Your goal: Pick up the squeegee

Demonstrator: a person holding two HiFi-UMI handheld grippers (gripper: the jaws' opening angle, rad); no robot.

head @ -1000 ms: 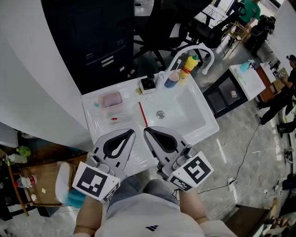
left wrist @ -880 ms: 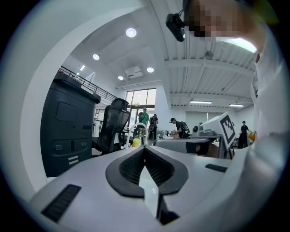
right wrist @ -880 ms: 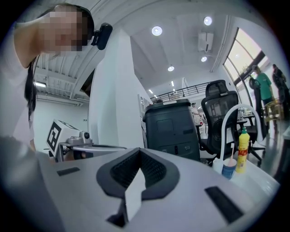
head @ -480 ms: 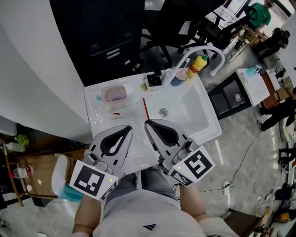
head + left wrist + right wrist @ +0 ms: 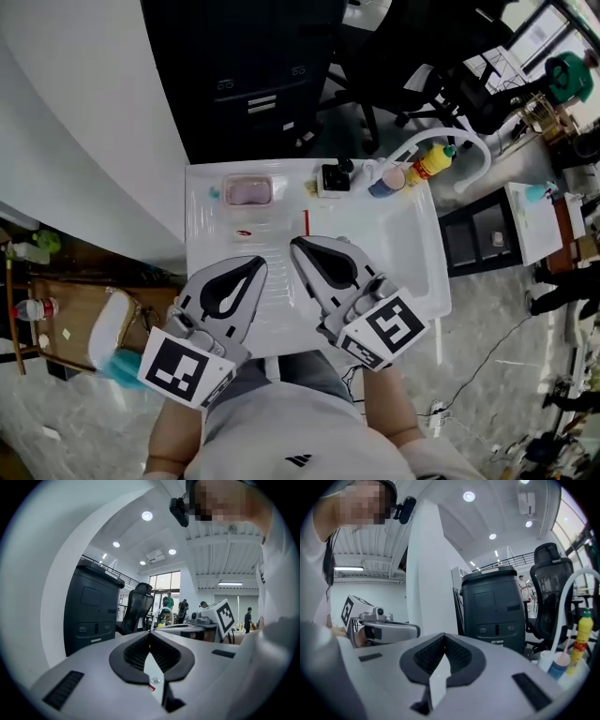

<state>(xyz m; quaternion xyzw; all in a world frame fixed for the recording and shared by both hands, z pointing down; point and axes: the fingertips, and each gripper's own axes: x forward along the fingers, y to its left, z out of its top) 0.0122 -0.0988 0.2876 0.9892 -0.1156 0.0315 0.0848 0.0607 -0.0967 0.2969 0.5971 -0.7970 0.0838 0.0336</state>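
**Over the sink's near edge: both jaws clenched, squeegee just past the right tips**

Above the near half of the white sink counter the two grippers sit side by side, close together but apart. A curved white wall bounds the counter's left edge and a black cabinet stands beyond its far edge; the right and near edges face open floor. A pink dish, a small black block, a blue-and-white cup, a yellow bottle and a white arched tap crowd the far rim. The basin is bare.

A thin red squeegee lies along the basin's left edge, pointing near to far. Its near end is just beyond the right gripper and slightly to its right. The left gripper is further left and nearer.

Both grippers' jaws are clenched on nothing.

Since a second ago the counter has squared up in the head view, and the squeegee has not shifted on it.
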